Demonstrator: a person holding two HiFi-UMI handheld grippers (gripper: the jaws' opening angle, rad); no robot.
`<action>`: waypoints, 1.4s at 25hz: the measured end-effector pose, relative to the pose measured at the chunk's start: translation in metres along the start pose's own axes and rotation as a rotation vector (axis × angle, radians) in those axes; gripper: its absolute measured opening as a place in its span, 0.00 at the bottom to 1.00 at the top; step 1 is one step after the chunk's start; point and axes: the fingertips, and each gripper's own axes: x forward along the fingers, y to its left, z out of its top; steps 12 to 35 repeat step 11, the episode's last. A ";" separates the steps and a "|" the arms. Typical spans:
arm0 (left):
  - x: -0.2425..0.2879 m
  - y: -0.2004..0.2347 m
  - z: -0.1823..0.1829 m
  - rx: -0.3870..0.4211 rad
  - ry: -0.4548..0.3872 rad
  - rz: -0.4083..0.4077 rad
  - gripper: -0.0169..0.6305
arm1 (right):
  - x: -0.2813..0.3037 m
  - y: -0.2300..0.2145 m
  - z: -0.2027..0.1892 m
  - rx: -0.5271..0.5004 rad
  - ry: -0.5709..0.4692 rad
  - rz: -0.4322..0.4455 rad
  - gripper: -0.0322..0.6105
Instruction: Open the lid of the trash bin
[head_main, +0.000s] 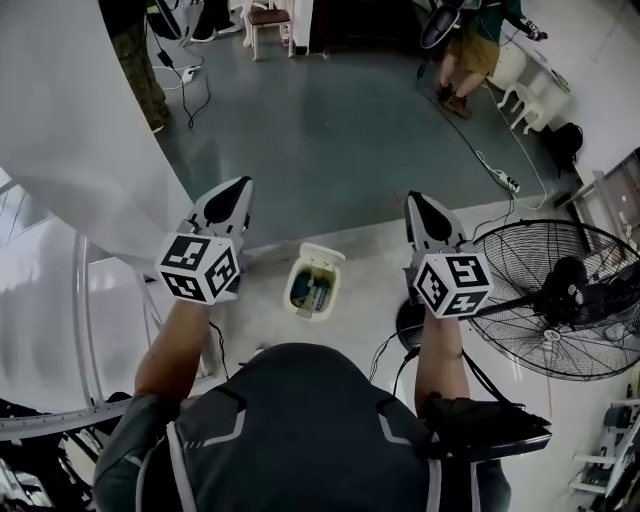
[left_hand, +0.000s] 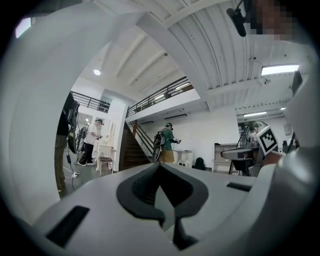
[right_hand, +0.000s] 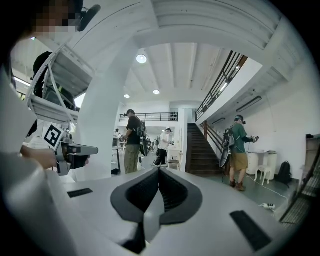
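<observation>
White bin (head_main: 313, 290) sits on the floor in the head view, below and between the two claws, with the left claw (head_main: 238, 190) a shade nearer than the right claw (head_main: 420, 203). Its long axis runs away from the person, lid (head_main: 324, 256) at the far end, seemingly tipped up already, contents showing. Left gripper view: jaws clenched tip to tip, nothing between, bin out of sight. Right gripper view — likewise pinched together, empty.

Between the left gripper (head_main: 240, 187) and the right gripper (head_main: 416, 199), whatever is lying inside the trash bin (head_main: 314, 283) is showing too small to tell — and off to the right gripper's right, the standing fan (head_main: 560, 300) is running off the picture's edge.
</observation>
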 end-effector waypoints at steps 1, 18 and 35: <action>-0.001 -0.001 0.000 0.004 0.001 0.002 0.04 | 0.000 0.001 0.000 -0.003 0.000 0.000 0.09; 0.001 -0.013 0.004 0.025 0.018 -0.011 0.04 | -0.001 0.004 0.004 -0.004 0.005 0.010 0.09; 0.001 -0.013 0.004 0.025 0.018 -0.011 0.04 | -0.001 0.004 0.004 -0.004 0.005 0.010 0.09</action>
